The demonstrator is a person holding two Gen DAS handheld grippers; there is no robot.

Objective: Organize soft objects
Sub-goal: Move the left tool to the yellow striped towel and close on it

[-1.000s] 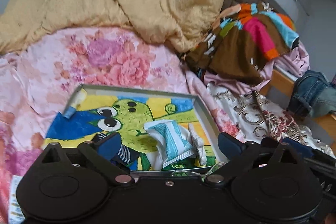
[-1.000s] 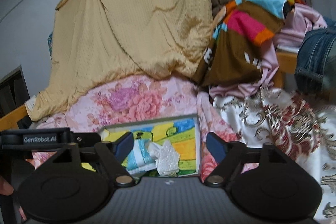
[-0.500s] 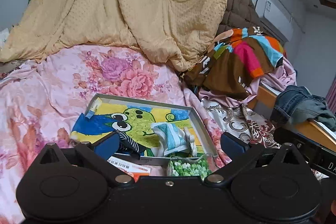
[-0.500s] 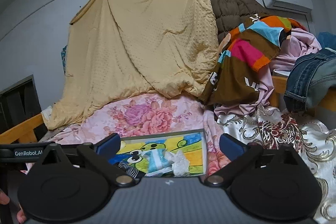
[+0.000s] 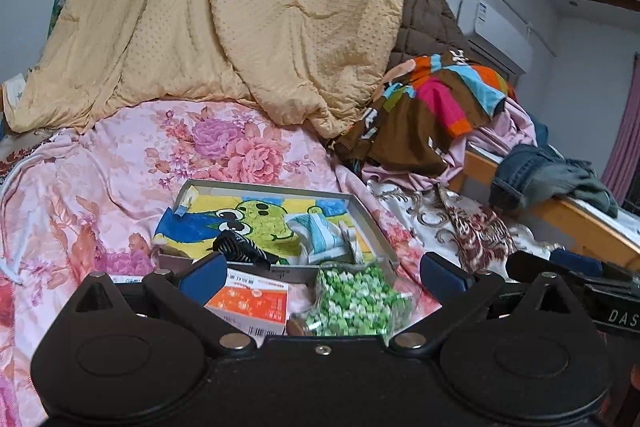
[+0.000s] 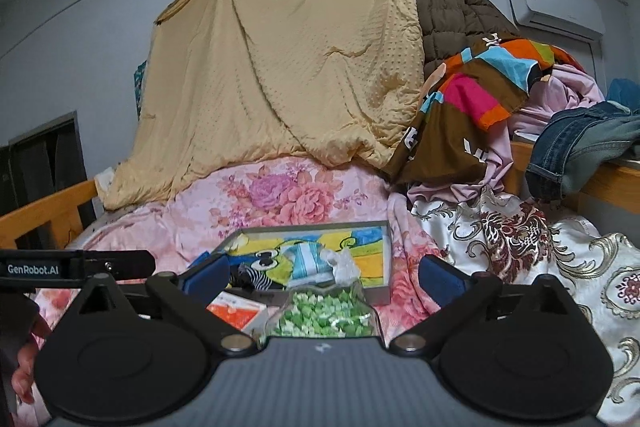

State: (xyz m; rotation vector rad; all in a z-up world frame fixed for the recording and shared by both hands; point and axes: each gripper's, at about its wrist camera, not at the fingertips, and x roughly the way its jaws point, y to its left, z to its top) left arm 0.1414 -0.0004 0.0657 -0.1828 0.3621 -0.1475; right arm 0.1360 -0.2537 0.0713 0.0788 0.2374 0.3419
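A shallow grey tray (image 5: 372,223) with a cartoon frog picture lies on the pink floral bedspread (image 5: 120,179). In it lie a black-and-white striped sock (image 5: 240,247), a teal-striped cloth (image 5: 320,235) and a white cloth (image 6: 340,265). The tray also shows in the right wrist view (image 6: 386,247). My left gripper (image 5: 326,273) is open and empty, held back in front of the tray. My right gripper (image 6: 320,273) is open and empty, beside it to the right.
A bag of green-and-white pieces (image 5: 356,301) and an orange-and-white packet (image 5: 252,303) lie in front of the tray. A yellow quilt (image 6: 288,67) hangs behind. A pile of clothes (image 6: 480,99) and jeans (image 6: 580,143) lie on the right by a wooden bed rail (image 6: 616,183).
Both grippers have drawn back and up from the tray. The green bag and the orange packet have come into view in front of it. Both stay open.
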